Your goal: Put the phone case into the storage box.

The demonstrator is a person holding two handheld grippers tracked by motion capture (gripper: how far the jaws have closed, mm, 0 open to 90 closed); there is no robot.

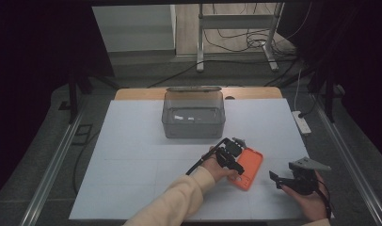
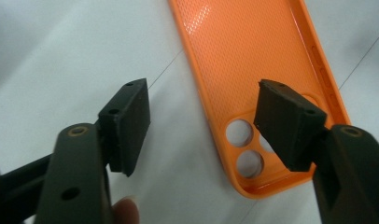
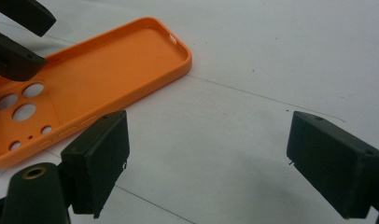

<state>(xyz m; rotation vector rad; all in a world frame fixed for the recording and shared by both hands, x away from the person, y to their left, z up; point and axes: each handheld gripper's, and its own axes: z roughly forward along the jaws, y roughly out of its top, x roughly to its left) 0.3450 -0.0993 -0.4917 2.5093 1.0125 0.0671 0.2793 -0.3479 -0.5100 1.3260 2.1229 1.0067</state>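
An orange phone case lies inside-up on the white table sheet, right of centre and near the front. In the left gripper view the case shows its camera cut-outs close by. My left gripper is open and straddles the case's long edge: one jaw hangs over the cut-outs, the other over bare table, and neither pad presses. From above, the left gripper sits at the case's near left corner. My right gripper rests to the right of the case, open with only table between its jaws.
A clear plastic box stands at the back middle of the white sheet. A white power strip lies off the right edge. Metal stand legs and cables sit on the floor behind the table.
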